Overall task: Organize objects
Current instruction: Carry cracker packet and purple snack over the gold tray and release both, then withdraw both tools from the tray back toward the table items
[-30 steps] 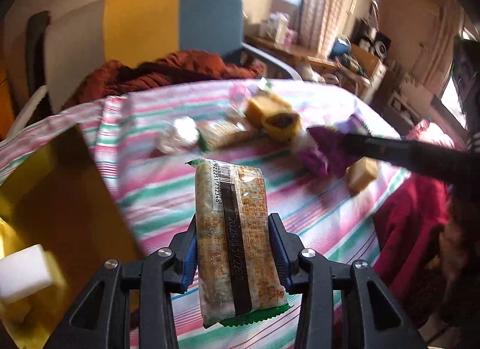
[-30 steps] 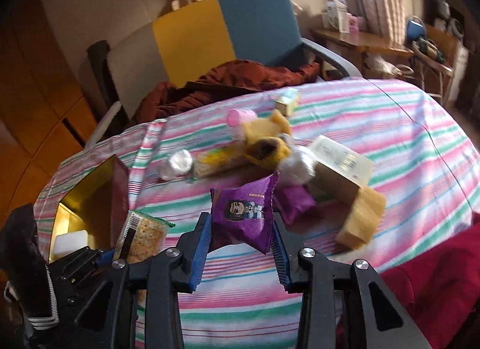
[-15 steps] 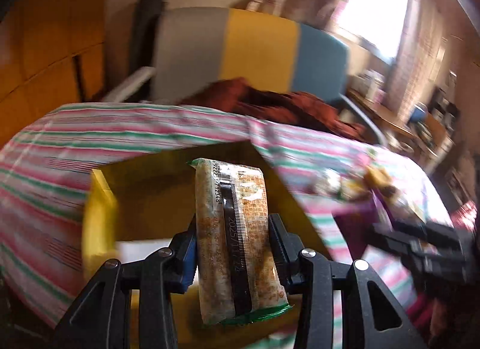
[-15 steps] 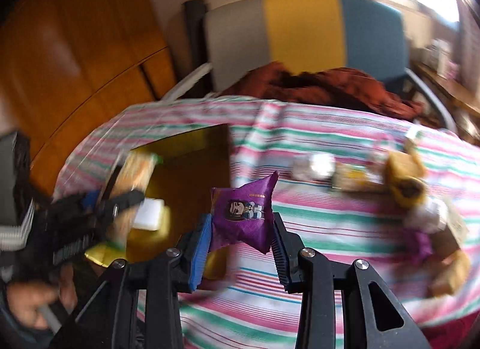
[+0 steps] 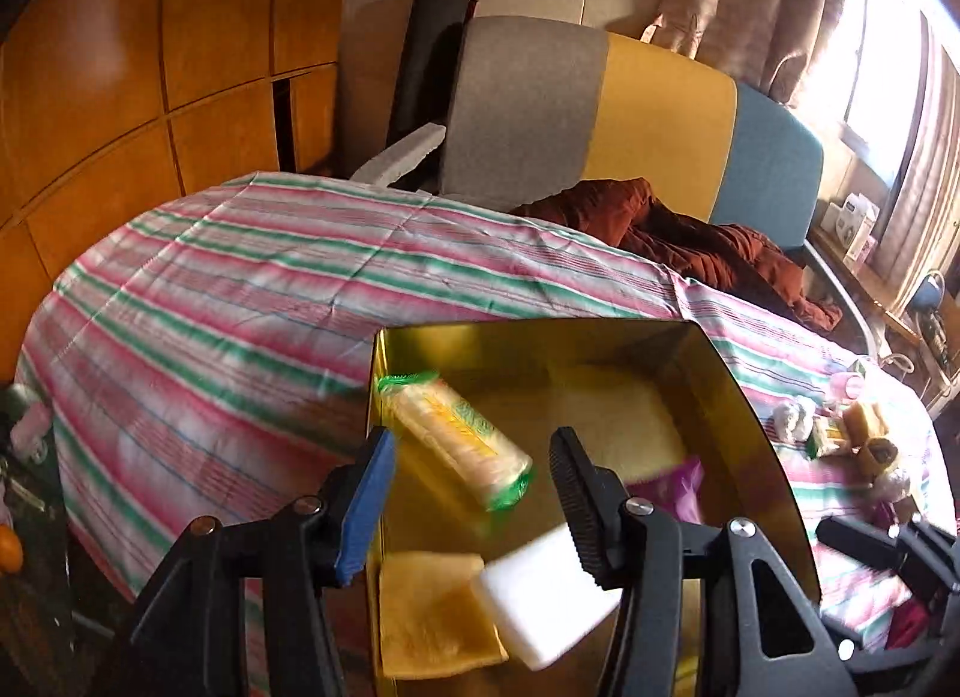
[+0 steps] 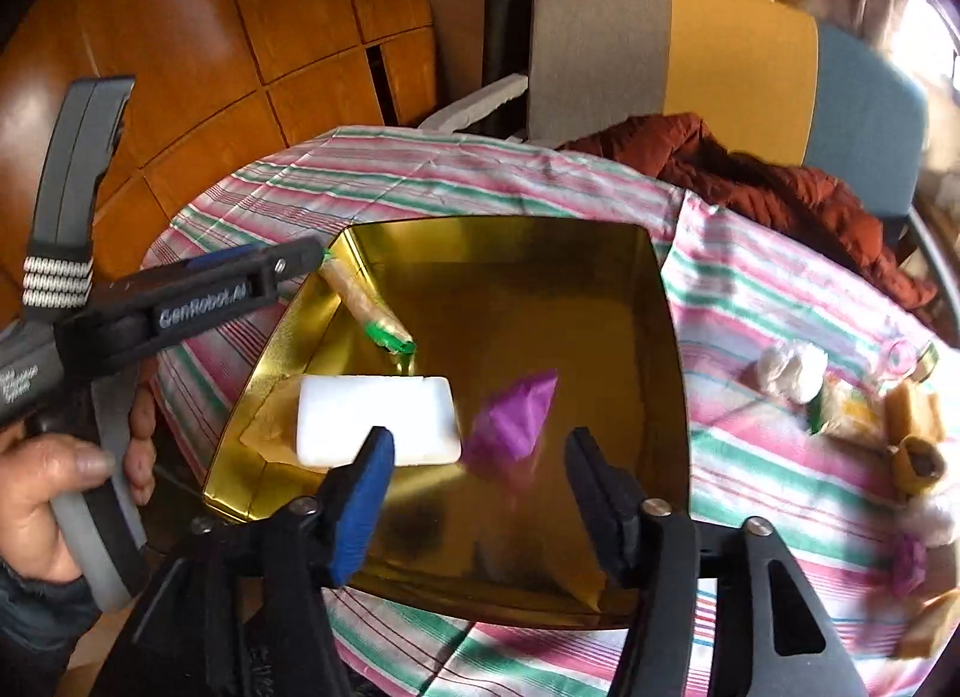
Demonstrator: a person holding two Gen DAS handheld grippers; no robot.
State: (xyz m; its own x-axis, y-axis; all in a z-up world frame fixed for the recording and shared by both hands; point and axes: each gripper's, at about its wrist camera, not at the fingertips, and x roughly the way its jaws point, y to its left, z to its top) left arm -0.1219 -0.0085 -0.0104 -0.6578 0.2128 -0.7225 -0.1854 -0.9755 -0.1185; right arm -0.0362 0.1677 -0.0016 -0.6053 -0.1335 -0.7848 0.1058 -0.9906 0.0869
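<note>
Item: green-ended crinkly cracker packet [image 5: 456,438], left side of gold square tin [image 6: 672,337]; light, brittle, so I grip its flat faces. Left gripper [image 5: 474,493], right gripper [image 6: 480,487]: both apart, empty.

We count one gold box [image 6: 660,301] holding four things: one cracker pack [image 6: 366,307], one white block [image 6: 378,418], one purple packet [image 6: 513,427] and one yellow piece [image 5: 435,613]. Outside it on the desk [image 6: 780,457] lies one heap of snacks [image 6: 852,415], too blurred to number. Two grippers, left [image 5: 471,493] and right [image 6: 477,493], with two fingers each.
</note>
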